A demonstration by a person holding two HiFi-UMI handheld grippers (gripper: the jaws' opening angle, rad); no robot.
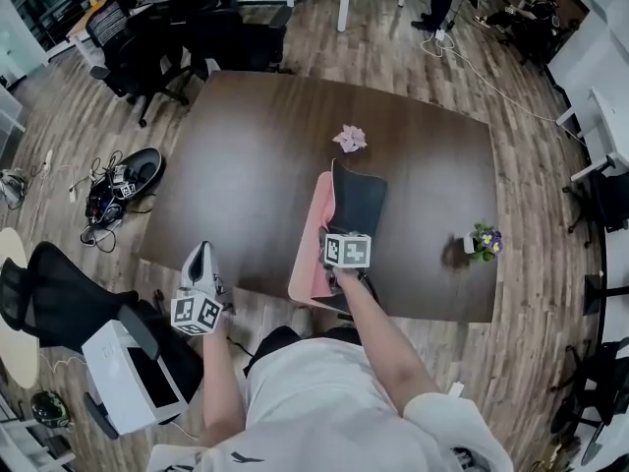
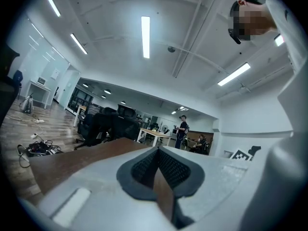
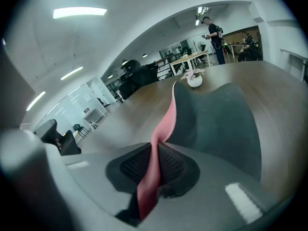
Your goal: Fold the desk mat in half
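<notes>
Right gripper [image 3: 155, 147]: jaws clenched on the desk mat [image 3: 216, 124]. Its pink edge is pinched flat between the ribbed pads [image 3: 136, 165] and runs out past the tips. Directly ahead of these jaws the held edge stands up off the table [image 1: 246, 165] as a thin pink ridge. The pink underside faces left of the jaws, and the dark grey face spreads ahead and to their right. From the head view, the mat sits at the table's near edge, right in front of the person, partly raised. A long pink panel shows on the side towards the other gripper. Left gripper [image 2: 158, 149]: jaws closed tip to tip with nothing grasped. Only the brown table top shows through the narrow slit behind the tips. It is held off to the left of the right jaws, near the table's near edge, well apart from the mat. Ahead of the right jaws, just past the mat's far end, a small pink flower ornament [image 1: 350, 139] stands on the table. To the right of those jaws, well apart from the mat, stands a little pot of purple and yellow flowers [image 1: 482, 241]. Black office chairs [image 1: 147, 47] stand beyond the table's far left corner.
</notes>
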